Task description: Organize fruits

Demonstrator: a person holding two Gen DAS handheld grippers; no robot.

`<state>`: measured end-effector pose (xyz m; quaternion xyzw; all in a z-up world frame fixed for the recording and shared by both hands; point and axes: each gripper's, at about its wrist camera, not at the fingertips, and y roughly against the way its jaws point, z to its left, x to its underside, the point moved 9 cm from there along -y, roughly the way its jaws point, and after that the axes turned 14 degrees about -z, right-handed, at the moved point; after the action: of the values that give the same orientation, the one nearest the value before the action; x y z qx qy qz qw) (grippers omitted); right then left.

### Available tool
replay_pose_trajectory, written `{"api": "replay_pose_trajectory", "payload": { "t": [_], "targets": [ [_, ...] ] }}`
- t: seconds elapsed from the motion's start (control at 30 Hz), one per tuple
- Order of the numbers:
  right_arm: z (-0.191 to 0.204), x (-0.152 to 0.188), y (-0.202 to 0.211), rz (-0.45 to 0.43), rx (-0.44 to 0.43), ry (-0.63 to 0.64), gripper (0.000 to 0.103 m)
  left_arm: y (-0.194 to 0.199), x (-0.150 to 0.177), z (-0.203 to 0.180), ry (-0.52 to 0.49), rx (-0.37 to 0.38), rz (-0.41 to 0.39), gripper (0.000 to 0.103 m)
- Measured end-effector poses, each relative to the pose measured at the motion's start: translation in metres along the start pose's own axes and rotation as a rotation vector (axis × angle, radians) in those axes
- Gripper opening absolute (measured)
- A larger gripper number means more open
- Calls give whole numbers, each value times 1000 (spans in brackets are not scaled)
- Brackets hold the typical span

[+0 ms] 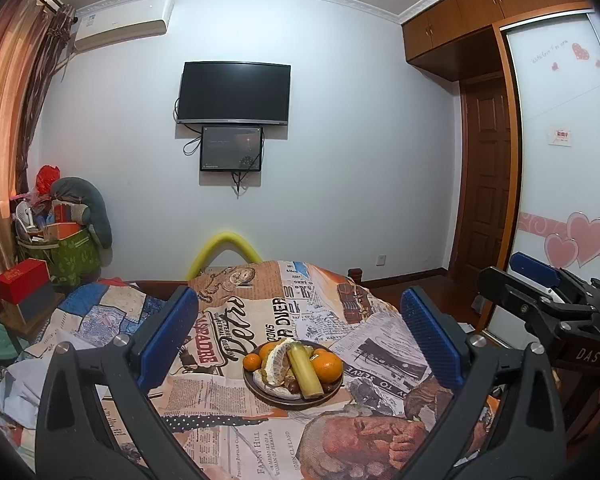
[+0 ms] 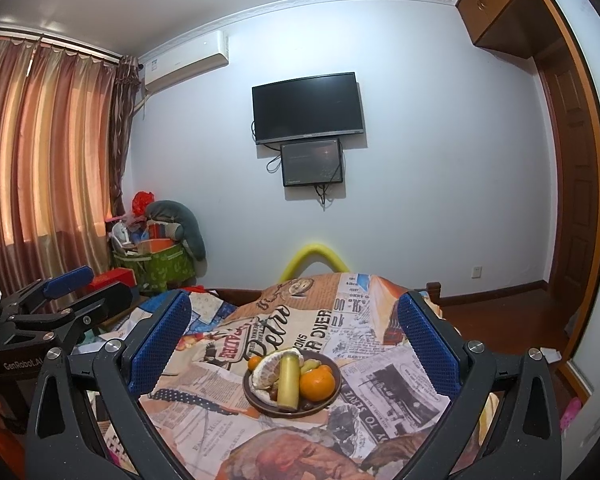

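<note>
A dark brown plate [image 1: 284, 400] sits on the newspaper-print cloth [image 1: 236, 432]. It holds a large orange [image 1: 327, 367], a small orange [image 1: 252, 361], a peeled pomelo piece [image 1: 278, 364], a yellow-green stalk [image 1: 306, 370] and some small dark fruits. My left gripper [image 1: 300, 332] is open and empty, above and short of the plate. In the right wrist view the plate [image 2: 260, 402], the large orange [image 2: 317, 385] and the stalk [image 2: 289, 380] show between the fingers of my right gripper [image 2: 294, 340], open and empty. Each gripper shows at the other view's edge.
The cloth covers a bed or table whose far edge drops off near a yellow foam tube [image 1: 224, 246]. A green bag of clutter [image 1: 68, 248] and a red box [image 1: 20, 286] stand at the left. A wardrobe [image 1: 560, 160] and wooden door [image 1: 484, 184] stand at the right.
</note>
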<state>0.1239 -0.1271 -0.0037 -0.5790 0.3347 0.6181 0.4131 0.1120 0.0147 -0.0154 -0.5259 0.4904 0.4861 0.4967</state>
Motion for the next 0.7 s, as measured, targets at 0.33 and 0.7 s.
{"api": "replay_pose_trajectory", "payload": {
  "t": [0.33, 0.7],
  "targets": [
    [0, 0, 0, 0, -1, -4, 103, 0, -1, -4, -8, 14, -2, 103],
    [-2, 0, 2, -1, 5, -1, 103, -3, 0, -4, 13, 21, 11, 103]
  ]
}}
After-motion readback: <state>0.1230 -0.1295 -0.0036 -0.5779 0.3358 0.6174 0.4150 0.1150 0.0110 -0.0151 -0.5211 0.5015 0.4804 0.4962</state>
